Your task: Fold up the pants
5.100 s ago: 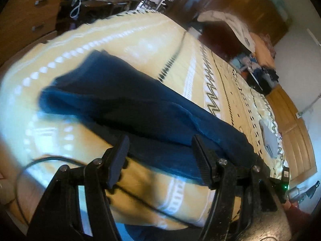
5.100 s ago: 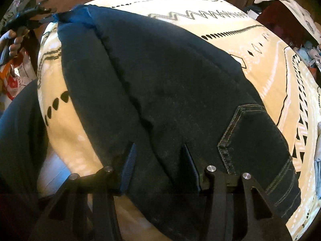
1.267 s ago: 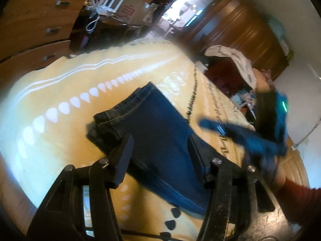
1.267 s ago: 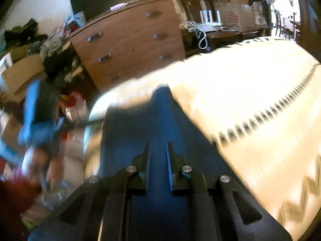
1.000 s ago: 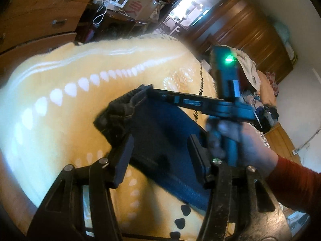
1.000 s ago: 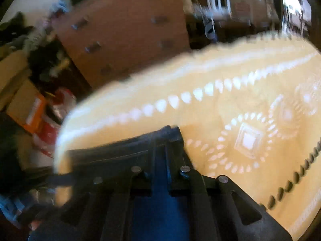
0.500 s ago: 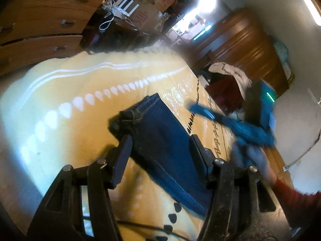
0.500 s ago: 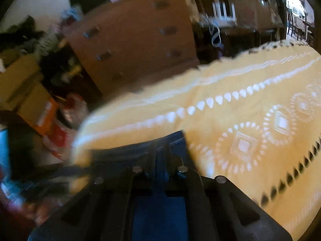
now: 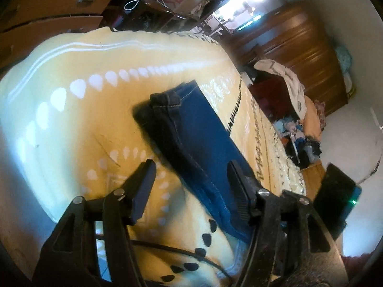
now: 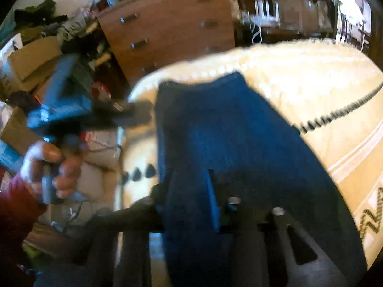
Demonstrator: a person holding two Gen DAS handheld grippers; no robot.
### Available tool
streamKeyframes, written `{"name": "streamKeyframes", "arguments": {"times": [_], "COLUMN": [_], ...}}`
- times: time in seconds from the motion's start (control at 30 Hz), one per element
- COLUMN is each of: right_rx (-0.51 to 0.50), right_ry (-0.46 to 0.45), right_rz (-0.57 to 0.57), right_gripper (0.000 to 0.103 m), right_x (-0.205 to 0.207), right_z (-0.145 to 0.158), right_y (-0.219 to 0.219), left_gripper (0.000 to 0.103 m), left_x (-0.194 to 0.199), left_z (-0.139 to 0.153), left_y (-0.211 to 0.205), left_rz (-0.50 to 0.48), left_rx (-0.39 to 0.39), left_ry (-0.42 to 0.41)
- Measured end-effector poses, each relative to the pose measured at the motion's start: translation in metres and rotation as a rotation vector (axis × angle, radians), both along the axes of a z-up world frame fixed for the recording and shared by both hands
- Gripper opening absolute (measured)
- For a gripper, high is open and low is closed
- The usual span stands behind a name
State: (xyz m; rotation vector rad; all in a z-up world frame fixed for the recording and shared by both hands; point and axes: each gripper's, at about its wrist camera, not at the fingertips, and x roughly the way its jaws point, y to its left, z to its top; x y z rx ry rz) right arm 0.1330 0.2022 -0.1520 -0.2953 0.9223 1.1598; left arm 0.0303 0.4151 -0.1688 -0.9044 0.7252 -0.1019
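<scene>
Pants (image 9: 198, 143) lie folded lengthwise on the bed (image 9: 71, 124); crosswise folds remain, by my judgement. Left gripper (image 9: 191, 179) fingers apart, empty. Right gripper (image 10: 189, 196) fingers just opening, denim between.

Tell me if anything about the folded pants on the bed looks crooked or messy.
Slightly. The pants lie folded lengthwise on the yellow blanket, but at the far end the dark lower layer sticks out past the blue top layer, so the edges don't line up. Nothing looks spilled or damaged.
</scene>
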Motion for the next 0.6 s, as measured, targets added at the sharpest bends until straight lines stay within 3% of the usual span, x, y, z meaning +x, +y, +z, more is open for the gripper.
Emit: {"name": "streamKeyframes", "arguments": {"times": [0.33,0.5,0.53,0.57,0.6], "right_rx": [0.031,0.045,0.053,0.064,0.082], "right_ry": [0.018,0.024,0.023,0.023,0.027], "right_rz": [-0.081,-0.121,-0.141,-0.164,-0.207], "right_gripper": [0.034,0.034,0.034,0.034,0.034], "right_x": [-0.008,-0.009,-0.009,-0.009,-0.009], "right_z": [0.014,0.013,0.015,0.017,0.021], "right_y": [-0.036,-0.043,-0.048,-0.055,-0.067], "left_gripper": [0.067,0.066,0.061,0.033,0.011], "left_x": [0.028,0.035,0.034,0.035,0.037], "left_z": [-0.009,-0.006,-0.003,0.001,0.004], "left_y": [0.008,0.004,0.001,-0.004,-0.007], "left_rz": [0.017,0.036,0.037,0.026,0.006], "left_rx": [0.004,0.078,0.107,0.147,0.157], "left_ry": [0.017,0.007,0.01,0.007,0.009]}}
